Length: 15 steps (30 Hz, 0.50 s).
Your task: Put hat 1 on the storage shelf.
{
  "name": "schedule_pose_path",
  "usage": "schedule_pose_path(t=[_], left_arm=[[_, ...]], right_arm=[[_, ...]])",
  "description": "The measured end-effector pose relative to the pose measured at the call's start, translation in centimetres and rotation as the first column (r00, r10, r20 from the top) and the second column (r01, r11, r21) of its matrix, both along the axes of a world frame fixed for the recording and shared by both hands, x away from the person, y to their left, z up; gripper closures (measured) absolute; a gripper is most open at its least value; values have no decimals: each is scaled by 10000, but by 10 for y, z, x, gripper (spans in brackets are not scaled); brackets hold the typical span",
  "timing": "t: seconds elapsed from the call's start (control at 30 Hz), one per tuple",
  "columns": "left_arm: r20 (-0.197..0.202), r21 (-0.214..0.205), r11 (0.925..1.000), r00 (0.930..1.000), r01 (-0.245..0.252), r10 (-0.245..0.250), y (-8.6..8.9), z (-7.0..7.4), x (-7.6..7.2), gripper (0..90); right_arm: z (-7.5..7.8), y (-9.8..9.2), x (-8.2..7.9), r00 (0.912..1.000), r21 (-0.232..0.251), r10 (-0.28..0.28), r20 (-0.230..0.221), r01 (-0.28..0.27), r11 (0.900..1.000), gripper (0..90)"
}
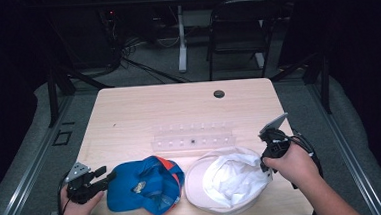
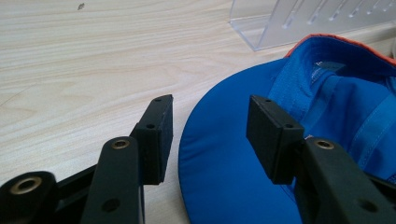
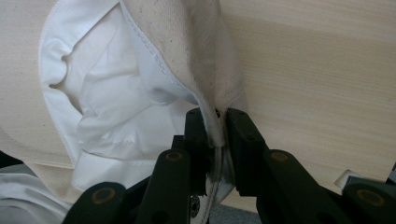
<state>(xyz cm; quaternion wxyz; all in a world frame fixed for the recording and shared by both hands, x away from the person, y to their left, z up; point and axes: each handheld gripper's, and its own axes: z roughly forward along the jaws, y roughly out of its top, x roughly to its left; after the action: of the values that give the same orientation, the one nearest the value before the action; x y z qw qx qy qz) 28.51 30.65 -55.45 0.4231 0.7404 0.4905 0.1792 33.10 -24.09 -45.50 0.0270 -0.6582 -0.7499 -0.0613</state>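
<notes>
So the setup was a light wooden table with two caps lying upside down near the person's edge. The blue cap, with an orange trim along its edge, sat on the left side, and the white cap sat right next to it on the right, the two just about touching in the middle. Behind them, toward the far side, there was a clear plastic rack, close to both caps but not touching from what could be seen.

The right gripper was clamped on the back edge of the white cap. In the right gripper view you could see the cream fabric edge pinched tight between the two black jaws, with the white lining bunched up to the left of them. The fabric rose up from the jaws, so that side of the cap looked lifted off the table a bit. No earlier shot to compare, so that's all on that one.

The left gripper was parked at the blue cap's brim, jaws wide apart and holding nothing. In the left gripper view, the brim lay flat on the table between and beneath the jaws, with one pad over bare wood and the other pad over the blue fabric. Couldn't tell if either pad actually touched the brim.
</notes>
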Motion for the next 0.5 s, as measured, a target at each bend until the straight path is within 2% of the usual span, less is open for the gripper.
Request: schedule_pose_path(t=[0.07, 0.17, 0.3, 0.43, 0.47, 0.5], left_arm=[[-61, 41, 10000, 10000, 20, -20, 0, 0, 0, 515], [-61, 60, 10000, 10000, 27, -27, 0, 0, 0, 514], [-48, 62, 10000, 10000, 39, -38, 0, 0, 0, 514], [-71, 25, 10000, 10000, 7, -7, 0, 0, 0, 514], [22, -29, 10000, 10000, -49, 49, 0, -1, 0, 514], [26, -42, 10000, 10000, -48, 48, 0, -1, 0, 514]], right_arm=[[3, 1, 1, 9997, 96, -216, -129, 217, 9997, 788], [7, -1, 3, 9991, 143, -140, -390, 146, 9998, 790], [14, -1, 5, 9983, 277, -261, -511, 276, 9992, 794], [20, -2, 6, 9970, 310, -105, -768, 129, 9994, 798], [20, -2, 5, 9970, 367, -167, -752, 195, 9991, 799], [23, -3, 5, 9965, 648, -242, -798, 294, 9975, 801]])
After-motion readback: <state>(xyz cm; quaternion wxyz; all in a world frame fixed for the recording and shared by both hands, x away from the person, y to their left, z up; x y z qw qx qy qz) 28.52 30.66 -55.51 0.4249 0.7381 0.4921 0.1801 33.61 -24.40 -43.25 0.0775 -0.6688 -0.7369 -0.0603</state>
